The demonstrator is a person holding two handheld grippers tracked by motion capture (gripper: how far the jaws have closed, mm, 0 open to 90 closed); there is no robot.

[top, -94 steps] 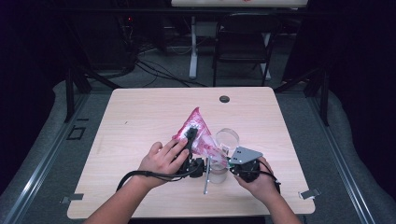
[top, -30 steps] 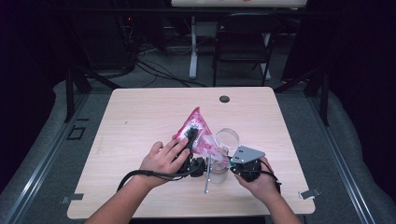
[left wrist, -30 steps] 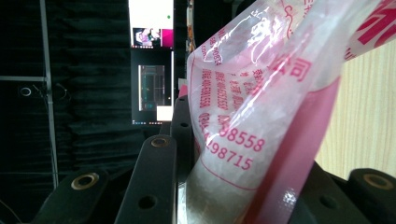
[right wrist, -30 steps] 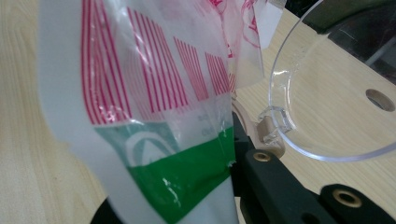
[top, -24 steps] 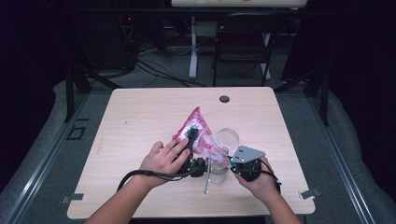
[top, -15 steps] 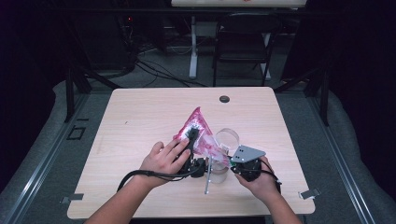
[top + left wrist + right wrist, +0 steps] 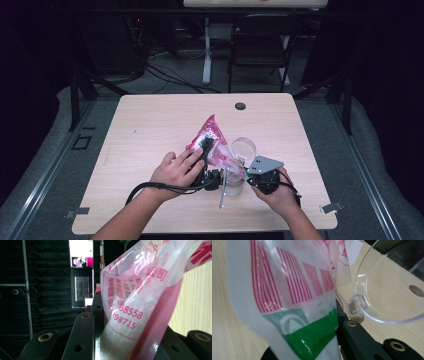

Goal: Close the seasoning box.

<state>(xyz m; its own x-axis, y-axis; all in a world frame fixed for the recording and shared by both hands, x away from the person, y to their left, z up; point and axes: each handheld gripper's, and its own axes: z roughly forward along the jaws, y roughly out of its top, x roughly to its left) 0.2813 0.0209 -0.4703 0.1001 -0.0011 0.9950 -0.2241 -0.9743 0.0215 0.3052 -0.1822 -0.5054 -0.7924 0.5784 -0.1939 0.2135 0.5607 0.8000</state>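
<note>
Bag (image 7: 212, 142): pink-printed plastic pouch, tilted over clear jar (image 7: 234, 184) near front of surface (image 7: 150, 120).
Left tongs (image 7: 206, 145): clamped on bag's upper part, white granules bunched between the jaws (image 7: 130, 322).
Right tongs (image 7: 246, 172): clamped on bag's lower green-and-white corner (image 7: 312, 335).
Jar lid (image 7: 387, 290): hinged open, just beside bag corner.
Risk, spill: mouth off the jar rim, granules onto surface.
Risk, slip: slick film sliding from jaws.
Risk, tip: bag weight nudging jar over.
</note>
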